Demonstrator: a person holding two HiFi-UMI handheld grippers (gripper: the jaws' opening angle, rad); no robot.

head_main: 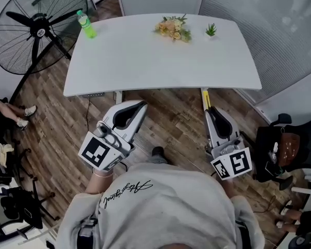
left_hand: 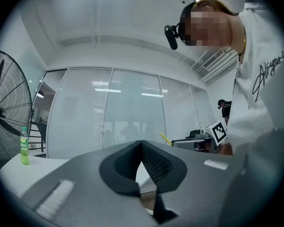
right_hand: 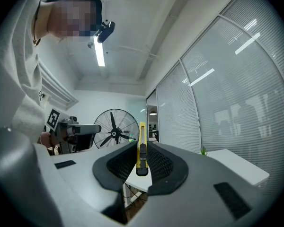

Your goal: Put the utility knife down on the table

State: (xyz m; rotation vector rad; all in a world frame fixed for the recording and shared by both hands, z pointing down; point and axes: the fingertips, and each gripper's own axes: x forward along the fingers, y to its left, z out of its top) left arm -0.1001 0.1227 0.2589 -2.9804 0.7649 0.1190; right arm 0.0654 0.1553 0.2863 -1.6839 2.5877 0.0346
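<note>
A yellow utility knife (head_main: pixel 204 98) sticks forward out of my right gripper (head_main: pixel 211 110), whose jaws are shut on its black slider part. In the right gripper view the knife (right_hand: pixel 141 148) stands on edge between the pads, its tip pointing ahead. My left gripper (head_main: pixel 140 106) is shut with nothing in it; in its own view the jaws (left_hand: pixel 142 145) meet at the tips. Both grippers hang level over the wooden floor, just short of the near edge of the white table (head_main: pixel 160 61).
On the table stand a green bottle (head_main: pixel 86 25) at the far left corner, a flower bunch (head_main: pixel 173 28) and a small potted plant (head_main: pixel 211 30) at the back. A large floor fan (head_main: pixel 39 25) stands left of the table. A black chair with things on it (head_main: pixel 280 149) is at the right.
</note>
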